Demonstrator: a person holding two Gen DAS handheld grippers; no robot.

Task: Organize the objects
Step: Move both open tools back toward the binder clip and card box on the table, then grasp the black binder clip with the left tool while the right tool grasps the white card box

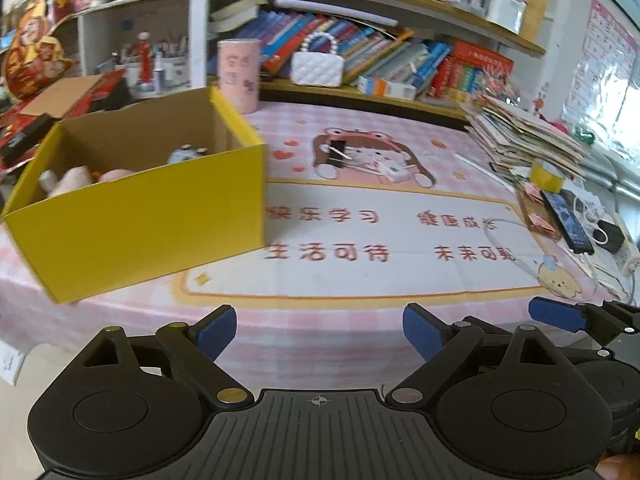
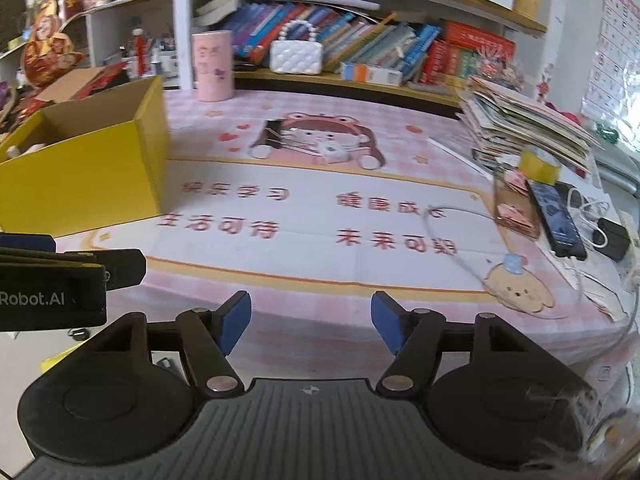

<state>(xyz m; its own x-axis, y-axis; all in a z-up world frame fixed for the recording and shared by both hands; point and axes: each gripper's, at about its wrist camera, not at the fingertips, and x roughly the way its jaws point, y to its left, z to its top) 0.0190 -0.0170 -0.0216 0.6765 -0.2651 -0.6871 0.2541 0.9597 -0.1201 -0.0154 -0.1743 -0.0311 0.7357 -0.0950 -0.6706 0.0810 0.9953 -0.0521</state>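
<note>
Both grippers empty and spread: left gripper (image 1: 319, 336) wide, right gripper (image 2: 311, 326) narrower, nothing between the pads. 2 loose items left on the mat (image 1: 360, 276): a black clip (image 1: 337, 153) and a small white item (image 1: 394, 171), side by side at the cartoon print, well ahead of both claws and near mid-table. Box (image 1: 152, 216) sits to their left, already holding soft toys. Clip's wire arms run toward the white item, so its long axis looks roughly left-right. Judging by framing, neither hand is clearly nearer. Left view shows the box contents; right view shows only its outer wall, plus the left gripper's side.
</note>
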